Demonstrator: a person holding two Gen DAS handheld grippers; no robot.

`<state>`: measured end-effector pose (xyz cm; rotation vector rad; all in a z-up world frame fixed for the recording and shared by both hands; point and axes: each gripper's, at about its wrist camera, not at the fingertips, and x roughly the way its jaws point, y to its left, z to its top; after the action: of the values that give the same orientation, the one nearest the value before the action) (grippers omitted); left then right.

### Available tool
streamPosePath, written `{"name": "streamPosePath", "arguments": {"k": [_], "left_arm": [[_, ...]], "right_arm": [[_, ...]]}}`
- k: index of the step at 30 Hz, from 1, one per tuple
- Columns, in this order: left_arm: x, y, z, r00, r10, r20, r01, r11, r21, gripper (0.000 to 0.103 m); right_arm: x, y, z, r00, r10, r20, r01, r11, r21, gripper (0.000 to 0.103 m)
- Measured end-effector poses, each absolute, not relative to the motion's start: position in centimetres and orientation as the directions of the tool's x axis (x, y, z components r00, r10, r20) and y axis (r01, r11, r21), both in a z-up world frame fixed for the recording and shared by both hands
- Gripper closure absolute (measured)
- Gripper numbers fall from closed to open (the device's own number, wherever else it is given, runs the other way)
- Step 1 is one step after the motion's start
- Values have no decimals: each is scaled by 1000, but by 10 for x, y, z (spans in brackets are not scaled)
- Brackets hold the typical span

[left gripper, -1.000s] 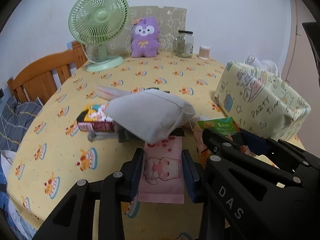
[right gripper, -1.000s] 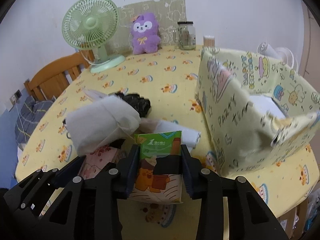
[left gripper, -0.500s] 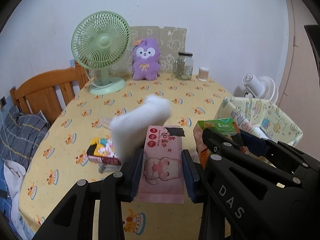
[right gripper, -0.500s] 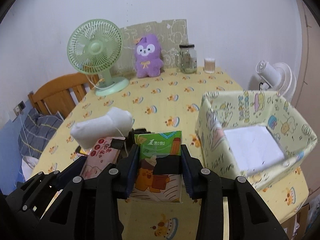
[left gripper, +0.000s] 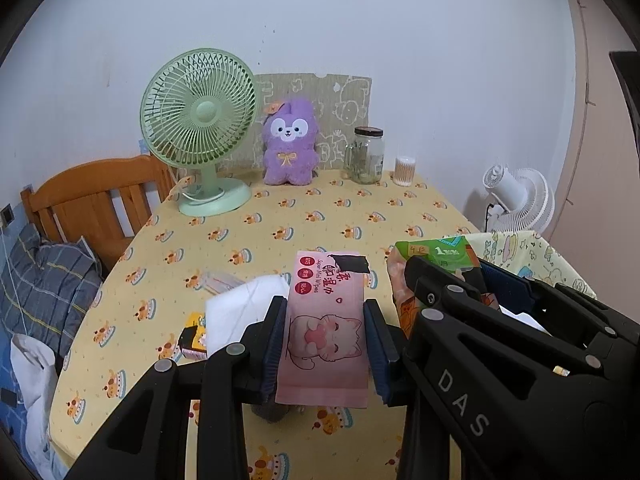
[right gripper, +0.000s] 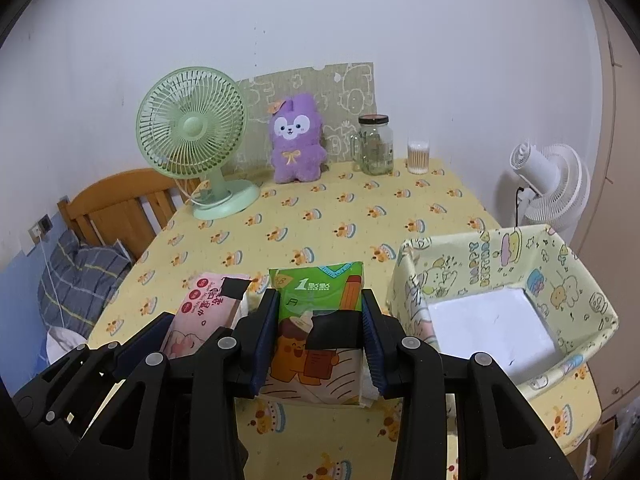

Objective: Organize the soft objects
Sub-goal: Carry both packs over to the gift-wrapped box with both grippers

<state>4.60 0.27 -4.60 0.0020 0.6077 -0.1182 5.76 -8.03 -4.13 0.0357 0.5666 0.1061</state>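
Note:
My left gripper (left gripper: 325, 326) is shut on a pink wet-wipes pack (left gripper: 325, 320) with a cat picture, held above the yellow table. My right gripper (right gripper: 319, 334) is shut on a green and orange tissue pack (right gripper: 316, 320). The two grippers are side by side; the tissue pack (left gripper: 436, 256) shows at right in the left wrist view, and the pink pack (right gripper: 200, 312) at left in the right wrist view. A white soft bag (left gripper: 244, 312) lies on the table below the left gripper. A yellow cartoon-print box (right gripper: 504, 304), open with a white bottom, stands just right of the right gripper.
A green desk fan (left gripper: 200, 132), a purple plush (left gripper: 289, 144), a glass jar (left gripper: 366, 156) and a cotton-swab cup (left gripper: 405, 171) stand along the table's far edge. A small colourful box (left gripper: 192, 340) lies by the white bag. A wooden chair (left gripper: 92, 200) stands left, a white fan (right gripper: 548, 184) right.
Both grippers have risen well above the table with their packs. The white bag that lay over the pink pack has slid off to the left and dropped lower.

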Motion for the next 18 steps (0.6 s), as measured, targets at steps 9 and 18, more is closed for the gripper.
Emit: {"name": "streamPosePath", "arguments": {"k": [9, 18], "left_arm": [[48, -15, -34, 826, -114, -551, 118, 993, -29, 65], [49, -36, -24, 836, -141, -530, 151, 988, -26, 65]], "right_arm": [[60, -95, -27, 848, 102, -520, -92, 995, 45, 60], [58, -119, -15, 864, 76, -498, -66, 997, 36, 60]]}}
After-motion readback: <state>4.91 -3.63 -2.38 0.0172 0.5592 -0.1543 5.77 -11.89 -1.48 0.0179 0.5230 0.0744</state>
